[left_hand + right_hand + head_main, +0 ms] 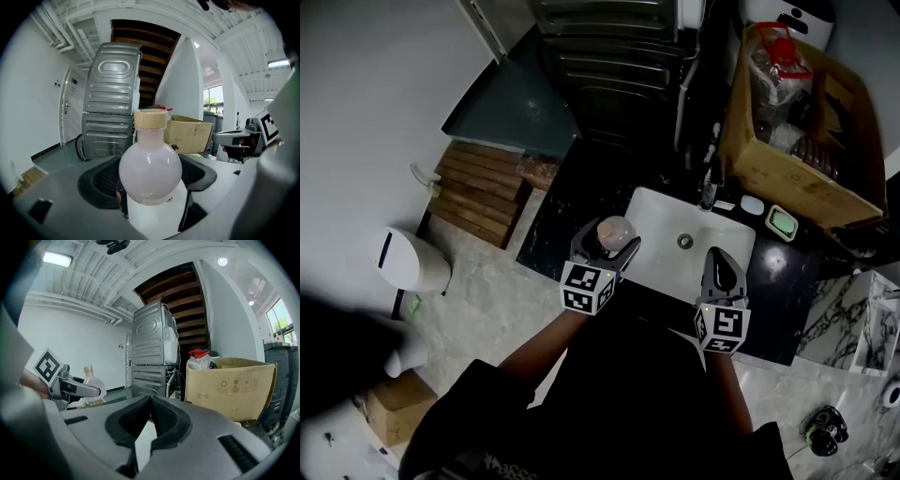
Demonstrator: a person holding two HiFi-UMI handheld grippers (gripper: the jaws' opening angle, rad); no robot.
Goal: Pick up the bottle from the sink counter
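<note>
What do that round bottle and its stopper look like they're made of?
The bottle looks like frosted pinkish glass, possibly plastic: it is milky and translucent, with soft curved highlights. Its stopper looks like pale unvarnished wood or cork: it is matte and beige, with no shine.

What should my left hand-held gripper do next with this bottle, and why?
Probably lift straight up a little. The left hand-held gripper has its jaws against both sides of the bottle's round body, by the sink edge; the right hand-held gripper is shut and empty.
</note>
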